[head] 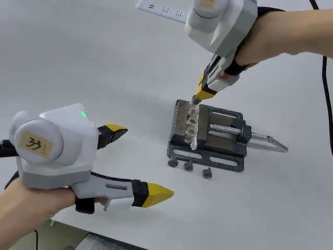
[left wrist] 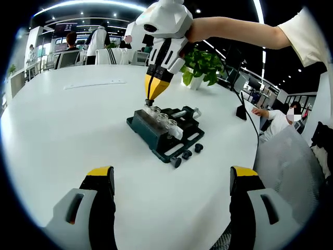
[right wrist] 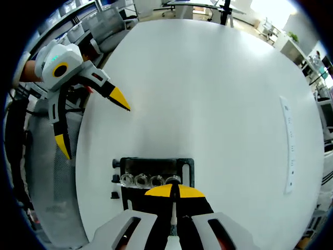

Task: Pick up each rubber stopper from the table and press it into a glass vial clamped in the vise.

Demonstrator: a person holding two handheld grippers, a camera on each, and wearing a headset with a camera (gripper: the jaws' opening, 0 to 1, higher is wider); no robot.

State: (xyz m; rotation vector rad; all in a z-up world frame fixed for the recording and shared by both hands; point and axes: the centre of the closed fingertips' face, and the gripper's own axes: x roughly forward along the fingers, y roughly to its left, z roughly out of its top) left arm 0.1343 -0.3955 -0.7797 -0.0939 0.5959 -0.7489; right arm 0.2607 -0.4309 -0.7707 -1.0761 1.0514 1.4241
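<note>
A dark vise (head: 223, 140) stands on the white table and clamps a row of several clear glass vials (head: 192, 125). My right gripper (head: 200, 96) points down at the far end of the row, shut on a small dark rubber stopper (head: 195, 100) held right over the last vial. In the left gripper view that stopper (left wrist: 149, 102) touches the vial mouth. Three more stoppers (head: 188, 166) lie on the table in front of the vise. My left gripper (head: 139, 161) hovers open at the lower left, well apart from the vise, nothing between its jaws.
A white power strip (head: 161, 9) lies at the table's far edge. A black cable (head: 325, 78) runs down the right side. The vise handle (head: 270, 139) sticks out to the right. A potted plant (left wrist: 200, 62) and seated people are beyond the table.
</note>
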